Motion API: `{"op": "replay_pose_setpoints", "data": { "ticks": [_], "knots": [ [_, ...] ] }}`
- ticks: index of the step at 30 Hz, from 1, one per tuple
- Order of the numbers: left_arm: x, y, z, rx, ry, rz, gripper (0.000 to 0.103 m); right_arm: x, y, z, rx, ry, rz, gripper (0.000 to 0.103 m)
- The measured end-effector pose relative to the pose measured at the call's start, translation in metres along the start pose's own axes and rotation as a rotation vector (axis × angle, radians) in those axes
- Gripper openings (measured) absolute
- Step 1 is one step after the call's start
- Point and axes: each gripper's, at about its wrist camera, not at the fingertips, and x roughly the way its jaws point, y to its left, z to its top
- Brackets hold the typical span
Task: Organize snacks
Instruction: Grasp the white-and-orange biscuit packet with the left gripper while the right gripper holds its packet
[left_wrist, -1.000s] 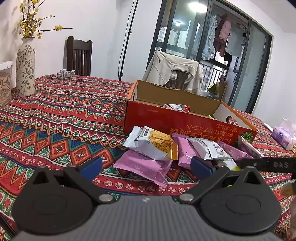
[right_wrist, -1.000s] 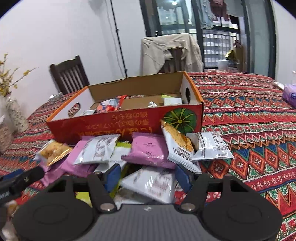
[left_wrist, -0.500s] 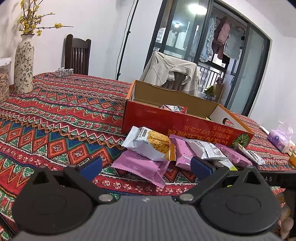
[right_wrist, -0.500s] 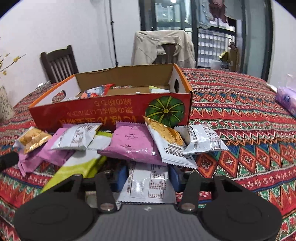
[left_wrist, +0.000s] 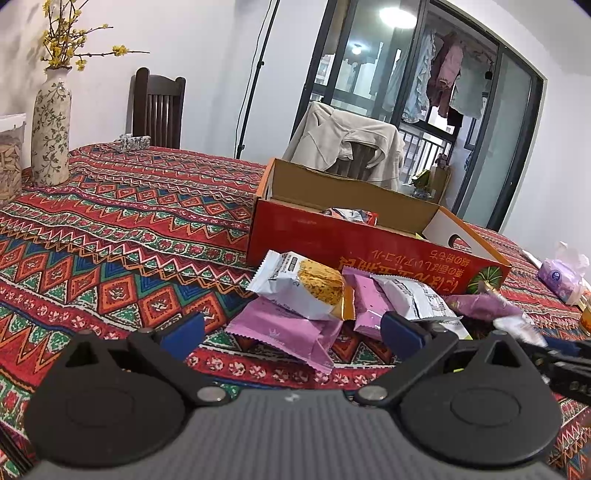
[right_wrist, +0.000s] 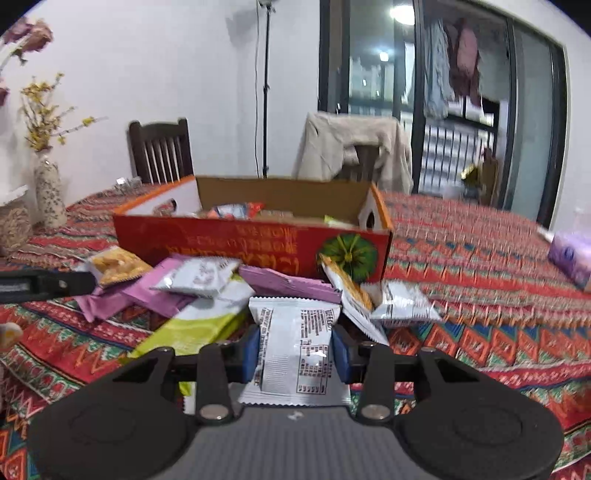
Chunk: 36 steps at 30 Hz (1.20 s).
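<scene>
Snack packets piled before an open red box on the patterned cloth.

The red box (right_wrist: 229, 243) stands open, brown inside, with some packets (right_wrist: 236, 210) already lying in it. Against its front wall lie pink packets (left_wrist: 284, 332), white packets with printed text (left_wrist: 413, 299), a white packet with a golden biscuit picture (left_wrist: 295, 284) and a long yellow-green packet (right_wrist: 192, 325), overlapping each other. One white packet (right_wrist: 295, 350) sits apart, nearest, with its printed back side up, between two blue pads.

Snack packets (right_wrist: 207, 275) before box (right_wrist: 255, 243), seemingly touching.
</scene>
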Motion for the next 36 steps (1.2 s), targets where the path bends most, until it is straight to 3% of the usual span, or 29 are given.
{"op": "replay_pose_setpoints", "data": {
  "ticks": [5,11,26,36],
  "knots": [
    [-0.001,0.0,-0.001,-0.002,-0.003,0.012,0.103,-0.019,0.0,0.009,-0.009,-0.11,-0.021,0.04],
    [-0.001,-0.002,0.0,0.008,-0.005,0.026,0.103,-0.009,-0.009,0.023,-0.008,-0.157,-0.026,0.04],
    [0.002,-0.018,0.026,0.129,0.01,0.076,0.103,0.027,-0.027,0.021,0.078,-0.192,-0.019,0.04],
    [0.042,-0.041,0.041,0.215,0.094,0.13,0.103,0.026,-0.031,0.017,0.109,-0.209,-0.016,0.04]
  ]
}}
